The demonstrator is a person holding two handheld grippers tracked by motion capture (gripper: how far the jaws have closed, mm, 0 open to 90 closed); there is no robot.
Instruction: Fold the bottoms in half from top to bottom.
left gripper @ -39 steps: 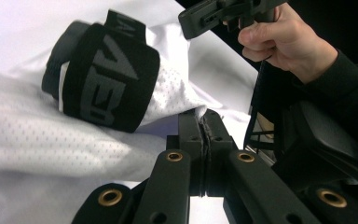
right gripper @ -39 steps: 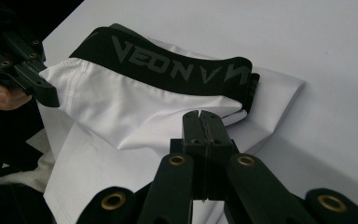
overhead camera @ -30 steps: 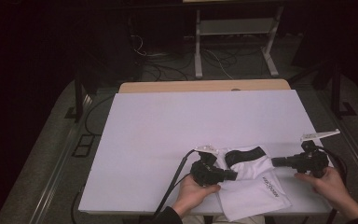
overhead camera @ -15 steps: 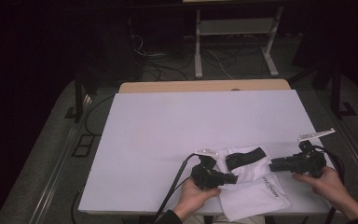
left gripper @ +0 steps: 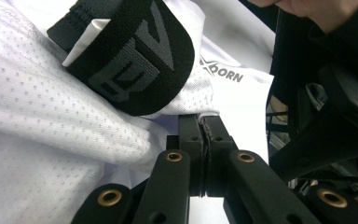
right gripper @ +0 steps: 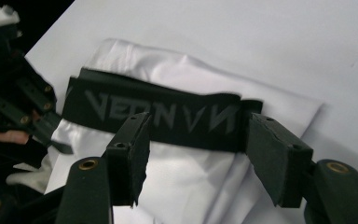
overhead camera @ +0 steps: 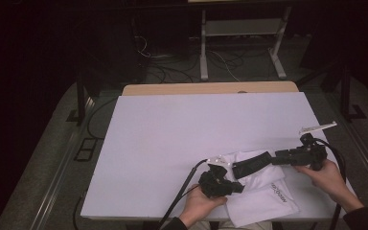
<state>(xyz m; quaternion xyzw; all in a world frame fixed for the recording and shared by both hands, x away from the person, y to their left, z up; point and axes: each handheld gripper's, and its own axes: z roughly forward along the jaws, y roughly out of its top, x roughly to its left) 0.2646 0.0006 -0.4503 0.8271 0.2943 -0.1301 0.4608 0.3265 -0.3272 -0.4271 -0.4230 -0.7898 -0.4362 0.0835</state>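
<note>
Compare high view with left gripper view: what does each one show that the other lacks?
High view: the whole white table, plus the right tool, whose jaws have just been opening, with the black waistband at their tip but not gripped. Left gripper view: mesh weave on the white garment, grey lettering on the waistband, a white tag tucked under it. Both: garment, waistband, and the left tool, jaws shut at a cloth fold.
</note>
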